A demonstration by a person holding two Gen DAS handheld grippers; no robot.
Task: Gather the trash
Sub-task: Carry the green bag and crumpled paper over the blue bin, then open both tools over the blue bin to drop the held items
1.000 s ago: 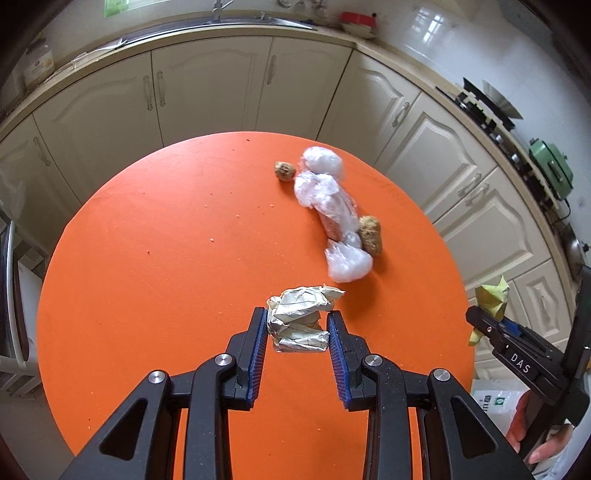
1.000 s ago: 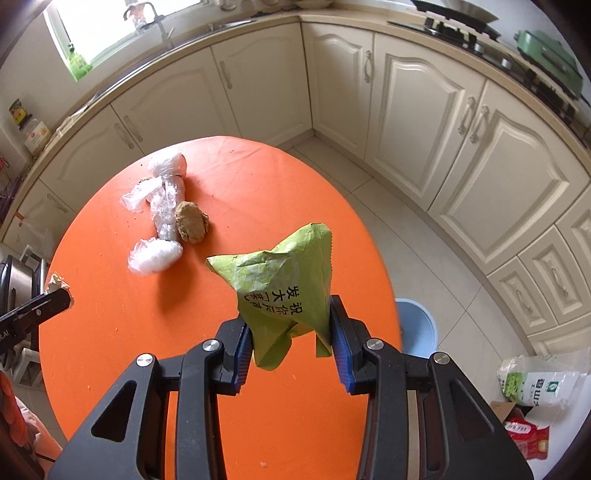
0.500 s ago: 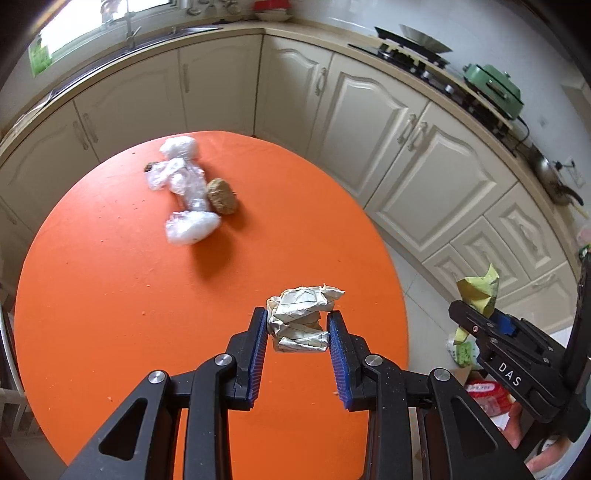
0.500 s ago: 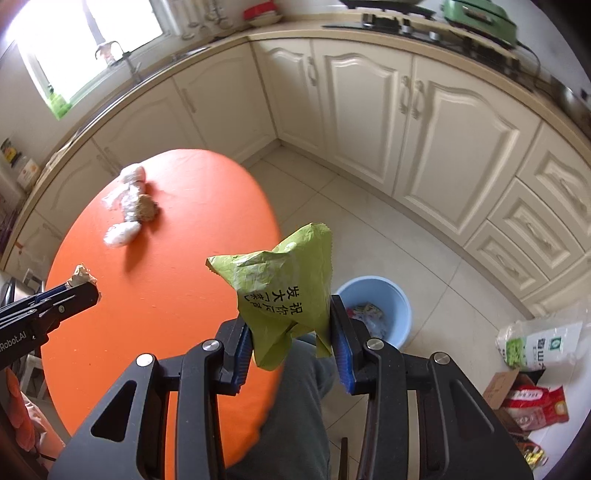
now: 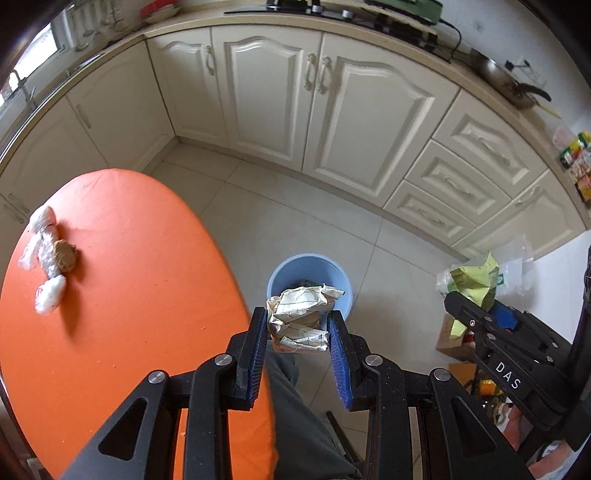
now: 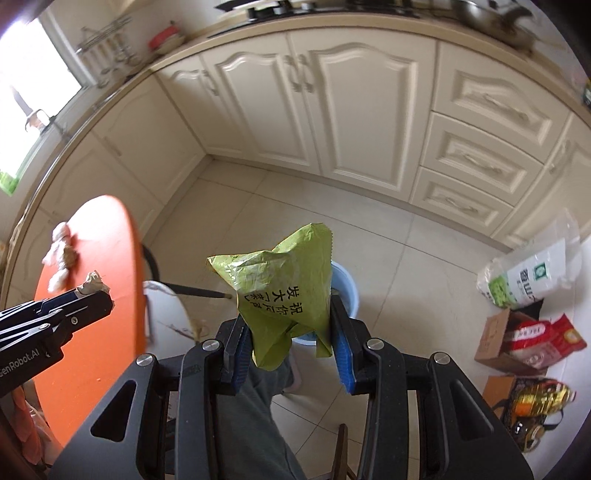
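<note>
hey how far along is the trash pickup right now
Done: some trash already lies in the blue bin. In hand: the left gripper clamps a crumpled paper wad and the right gripper clamps a green wrapper, both held off the table toward the bin. Left: plastic wrap and a brown lump remain on the orange table.

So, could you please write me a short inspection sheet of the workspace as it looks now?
Surface: orange table, at left.
Job's things: crumpled paper in the left gripper; green wrapper in the right gripper; blue bin on the floor ahead.
Clutter: plastic wrap and a brown lump on the table.
Grippers: both shut on trash.
Cables: one by the stove.
Surroundings: cream cabinets; bags and boxes at right.
</note>
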